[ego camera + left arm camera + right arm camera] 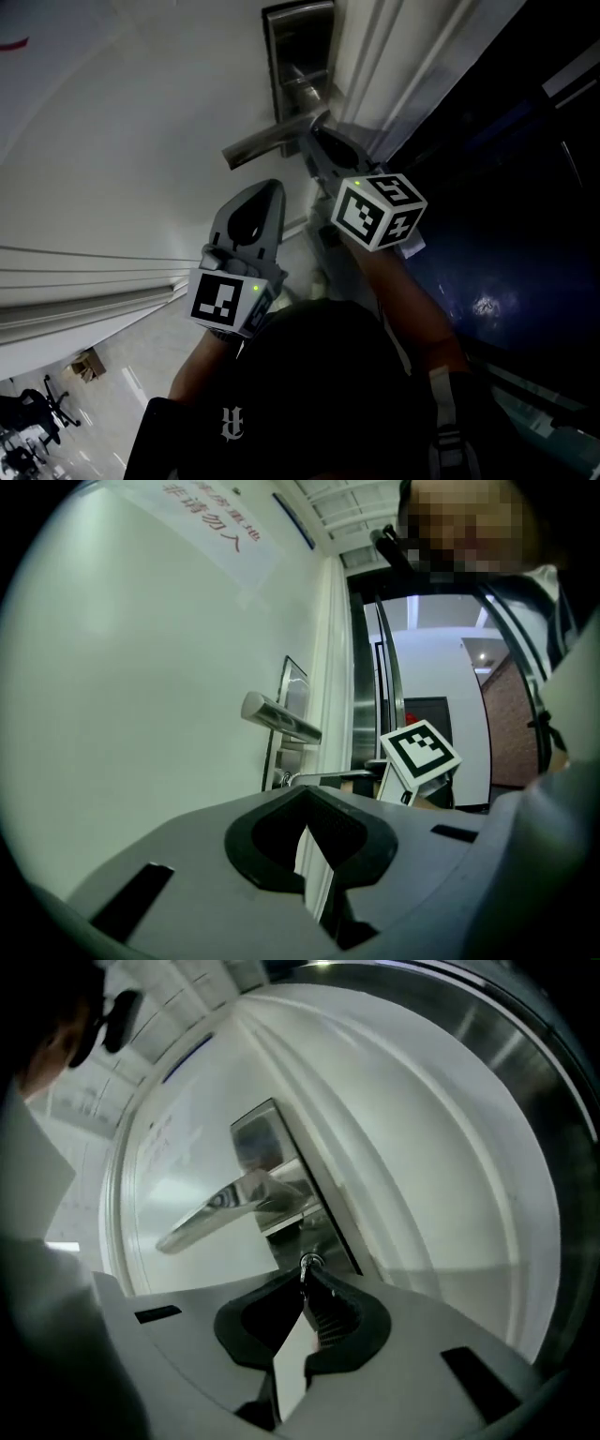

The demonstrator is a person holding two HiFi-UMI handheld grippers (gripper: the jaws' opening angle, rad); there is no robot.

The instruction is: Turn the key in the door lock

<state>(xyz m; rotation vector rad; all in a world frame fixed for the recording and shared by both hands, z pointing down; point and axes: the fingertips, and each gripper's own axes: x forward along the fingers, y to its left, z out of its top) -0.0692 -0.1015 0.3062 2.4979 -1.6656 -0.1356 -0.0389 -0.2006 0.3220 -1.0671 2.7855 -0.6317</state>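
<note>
A steel lock plate (298, 47) with a lever handle (267, 141) sits on the white door. My right gripper (314, 141) reaches in just below the handle. In the right gripper view its tips are shut on the small metal key (307, 1263), which sticks out of the plate (267, 1147) under the handle (220, 1208). My left gripper (251, 217) hangs back below the handle, shut with nothing in it and apart from the door. The left gripper view shows the handle (281, 719) and the right gripper's cube (420, 752).
The white door frame (403, 56) runs beside the lock, with a dark opening (525, 187) to its right. On the wall hangs a sign with red print (211, 522). An office chair (42, 403) and a cardboard box (89, 364) stand on the floor far below left.
</note>
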